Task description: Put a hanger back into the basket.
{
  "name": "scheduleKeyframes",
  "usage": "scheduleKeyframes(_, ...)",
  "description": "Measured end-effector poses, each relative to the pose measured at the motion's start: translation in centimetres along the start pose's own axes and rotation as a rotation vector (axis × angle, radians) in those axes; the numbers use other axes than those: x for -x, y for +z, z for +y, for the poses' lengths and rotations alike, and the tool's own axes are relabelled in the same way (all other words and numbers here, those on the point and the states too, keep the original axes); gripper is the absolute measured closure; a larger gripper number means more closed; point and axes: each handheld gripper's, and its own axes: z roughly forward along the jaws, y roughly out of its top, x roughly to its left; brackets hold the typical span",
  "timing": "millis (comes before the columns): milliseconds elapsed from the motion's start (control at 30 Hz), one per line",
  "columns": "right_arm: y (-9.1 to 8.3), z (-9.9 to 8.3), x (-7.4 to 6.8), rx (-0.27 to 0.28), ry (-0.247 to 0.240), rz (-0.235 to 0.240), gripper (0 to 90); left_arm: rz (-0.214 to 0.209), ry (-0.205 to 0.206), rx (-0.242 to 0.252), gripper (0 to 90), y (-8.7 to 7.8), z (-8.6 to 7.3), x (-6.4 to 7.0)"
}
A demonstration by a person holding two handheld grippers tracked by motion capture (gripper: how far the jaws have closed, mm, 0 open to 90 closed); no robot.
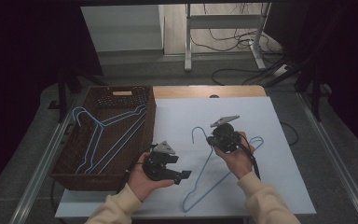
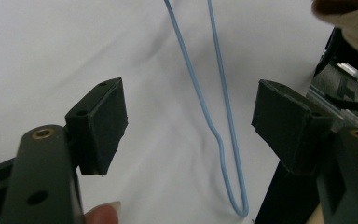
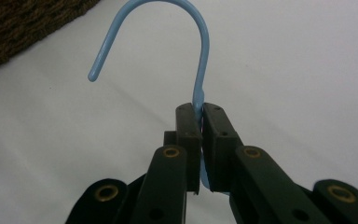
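Work in hand looks like loading hangers into the basket, judging partway done: two light-blue wire hangers [image 1: 103, 135] are already lying inside the dark brown woven wicker basket [image 1: 145, 122] at the left of the white tabletop [image 1: 261, 116], one more is being handled now

The remaining light-blue wire coat hanger [image 1: 204, 179] is lying flat on the tabletop right of the basket, hook pointing away from the person

The right hand-held gripper [image 3: 200, 123] is clamping its black jaws tight on the hanger's neck just below the hook [image 3: 168, 28], grip looking secure

The left hand-held gripper [image 2: 186, 126] is hovering with jaws wide apart, holding nothing, one narrow bent corner of the hanger [image 2: 235, 196] sitting between the pads but not touching either

Left to do, by my read: lifting the hanger off the tabletop, carrying it left over the basket rim, dropping it on the other two, left side possibly steadying the frame; lift is not clearly starting yet
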Motion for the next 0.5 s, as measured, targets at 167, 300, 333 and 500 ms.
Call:
scheduleKeyframes(167, -0.3, 0.0, -0.1, 0.023, 0.014, 0.003, 90.0, -0.011, -0.032, -0.007, 28.4, 1.7, 0.3, -0.2)
scheduleKeyframes(300, 0.0, 0.0, 0.0, -0.008, 0.017, 0.011, 90.0, 0.059, -0.073, -0.081, 31.4, 3.5, 0.3, -0.6)
scheduleKeyframes(333, 0.3, -0.1, 0.0, -0.015, 0.017, 0.007, 90.0, 0.026, -0.089, -0.078, 31.9, 3.6, 0.0, -0.8)
scheduleKeyframes(500, 2.5, 0.0, 0.4, -0.075, 0.022, 0.04, 77.4, -0.001, -0.074, -0.051, 31.8, 3.1, 0.0, -0.9)
